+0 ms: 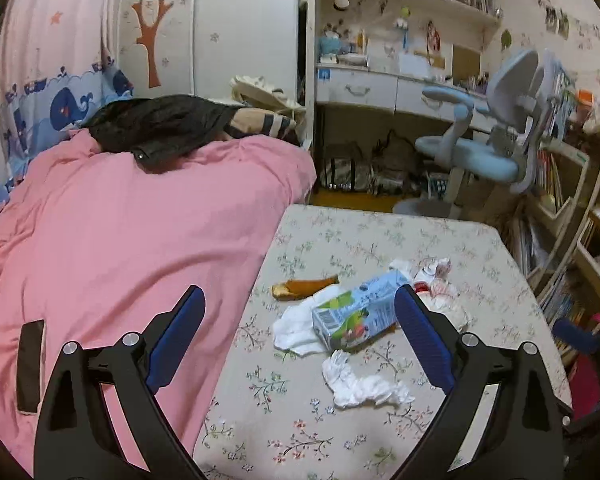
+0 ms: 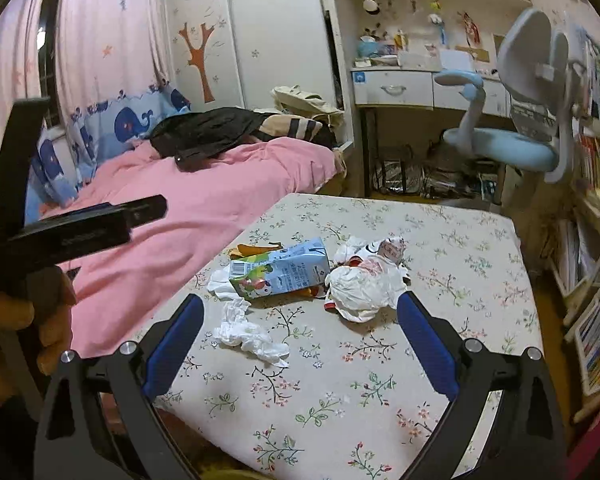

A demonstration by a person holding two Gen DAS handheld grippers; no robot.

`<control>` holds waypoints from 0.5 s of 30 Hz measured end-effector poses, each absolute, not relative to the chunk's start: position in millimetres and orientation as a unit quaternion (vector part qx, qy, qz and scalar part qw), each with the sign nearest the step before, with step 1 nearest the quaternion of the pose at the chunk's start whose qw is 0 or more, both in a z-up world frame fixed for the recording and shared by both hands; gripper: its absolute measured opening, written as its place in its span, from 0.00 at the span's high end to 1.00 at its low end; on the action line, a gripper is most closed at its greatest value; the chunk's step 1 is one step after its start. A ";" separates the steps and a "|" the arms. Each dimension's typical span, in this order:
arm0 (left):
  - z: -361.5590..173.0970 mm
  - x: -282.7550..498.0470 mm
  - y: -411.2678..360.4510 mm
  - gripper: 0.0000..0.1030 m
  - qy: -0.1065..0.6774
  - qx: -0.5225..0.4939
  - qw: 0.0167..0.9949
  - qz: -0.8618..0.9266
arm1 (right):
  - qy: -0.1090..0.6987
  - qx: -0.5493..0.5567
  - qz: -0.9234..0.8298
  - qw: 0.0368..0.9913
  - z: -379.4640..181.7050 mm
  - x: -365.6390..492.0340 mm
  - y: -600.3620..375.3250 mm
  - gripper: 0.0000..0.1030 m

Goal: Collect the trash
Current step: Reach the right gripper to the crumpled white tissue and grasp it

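Observation:
Trash lies on a floral-cloth table. A blue milk carton lies on its side. Beside it are a crumpled white tissue, a flat white tissue, a banana peel and a crumpled white plastic bag. My left gripper is open and empty, above the table's left edge near the carton. My right gripper is open and empty, just in front of the trash.
A bed with a pink cover borders the table's left side. A blue desk chair and desk stand behind. Bookshelves line the right. The left gripper's body shows at left.

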State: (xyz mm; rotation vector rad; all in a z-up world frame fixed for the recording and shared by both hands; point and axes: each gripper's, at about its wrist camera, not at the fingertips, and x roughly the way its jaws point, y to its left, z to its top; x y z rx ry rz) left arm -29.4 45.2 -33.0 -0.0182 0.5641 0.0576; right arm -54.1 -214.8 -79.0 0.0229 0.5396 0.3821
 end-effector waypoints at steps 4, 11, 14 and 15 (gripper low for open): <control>-32.4 -31.0 44.6 0.09 0.269 -0.005 0.963 0.025 | 0.266 0.006 0.196 0.944 -78.5 -56.4 -207.1 0.09; -34.8 -30.9 51.0 0.09 0.279 -0.023 0.960 0.023 | 0.283 -0.009 0.199 0.938 -86.4 -53.9 -199.2 0.09; -35.2 -31.4 51.9 0.09 0.280 -0.028 0.959 0.024 | 0.286 -0.009 0.200 0.937 -87.5 -53.3 -198.1 0.09; -35.4 -31.5 51.4 0.09 0.280 -0.027 0.959 0.023 | 0.287 -0.009 0.200 0.937 -87.8 -52.9 -197.6 0.09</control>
